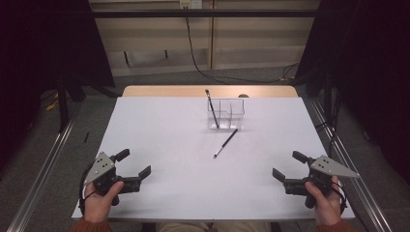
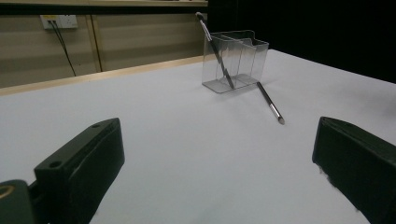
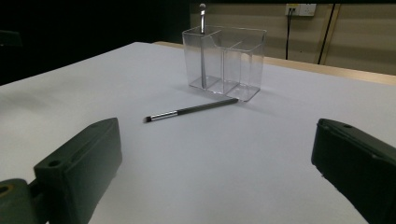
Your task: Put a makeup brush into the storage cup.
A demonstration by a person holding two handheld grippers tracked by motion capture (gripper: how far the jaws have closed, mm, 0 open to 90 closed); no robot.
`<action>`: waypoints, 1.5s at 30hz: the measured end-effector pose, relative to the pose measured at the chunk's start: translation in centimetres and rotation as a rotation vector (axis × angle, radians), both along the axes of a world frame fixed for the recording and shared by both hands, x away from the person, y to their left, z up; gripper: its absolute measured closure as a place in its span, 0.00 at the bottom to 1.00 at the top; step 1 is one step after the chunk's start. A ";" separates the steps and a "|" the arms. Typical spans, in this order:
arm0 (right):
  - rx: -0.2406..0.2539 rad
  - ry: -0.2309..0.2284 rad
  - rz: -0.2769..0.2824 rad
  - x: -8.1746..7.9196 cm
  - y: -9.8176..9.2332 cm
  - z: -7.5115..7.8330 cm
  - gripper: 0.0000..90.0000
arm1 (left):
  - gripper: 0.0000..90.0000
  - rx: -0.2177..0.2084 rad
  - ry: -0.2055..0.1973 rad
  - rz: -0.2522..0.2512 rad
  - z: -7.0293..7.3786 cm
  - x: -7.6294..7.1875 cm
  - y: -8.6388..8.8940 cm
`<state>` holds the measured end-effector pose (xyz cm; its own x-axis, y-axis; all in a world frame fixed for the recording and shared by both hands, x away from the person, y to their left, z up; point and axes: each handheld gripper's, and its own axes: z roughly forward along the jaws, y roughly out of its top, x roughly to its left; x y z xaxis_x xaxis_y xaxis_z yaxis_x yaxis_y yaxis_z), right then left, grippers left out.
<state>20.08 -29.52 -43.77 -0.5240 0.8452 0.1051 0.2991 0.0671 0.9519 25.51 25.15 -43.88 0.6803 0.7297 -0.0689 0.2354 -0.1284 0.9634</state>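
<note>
A clear plastic organiser [image 1: 232, 112] [image 2: 243, 56] [image 3: 233, 56] with compartments stands toward the table's far middle. One dark makeup brush [image 1: 212, 109] [image 2: 215, 49] [image 3: 202, 42] leans upright in its left compartment. A second brush [image 1: 226, 143] [image 2: 270, 102] [image 3: 191, 111] lies flat on the white table just in front of the organiser. My left gripper [image 1: 134, 163] [image 2: 215, 163] is held near the front left edge, open and empty. At the front right my right gripper [image 1: 288, 165] [image 3: 215, 163] is open and empty too.
The white tabletop [image 1: 169, 145] has a wooden strip [image 1: 159, 91] along its far edge. Metal rails [image 1: 43, 169] run along both sides. A black cable [image 1: 193, 53] hangs down the back wall from a socket [image 2: 58, 21].
</note>
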 end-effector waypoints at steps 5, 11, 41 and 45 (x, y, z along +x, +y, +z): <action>0.007 -0.008 0.010 0.3 0.2 0.2 0.01 | 0.03 0.002 0.001 0.002 0.0 -0.1 -0.1; 0.020 -0.034 0.030 1.6 1.0 1.0 0.01 | 0.03 0.007 0.004 0.003 -0.1 0.0 -0.1; -0.036 -0.034 0.131 8.4 4.8 2.7 0.01 | 0.02 0.006 0.006 0.004 -0.1 0.0 0.0; -0.026 -0.039 0.134 9.3 5.3 2.9 0.01 | 0.02 0.006 0.007 0.005 -0.1 0.0 0.0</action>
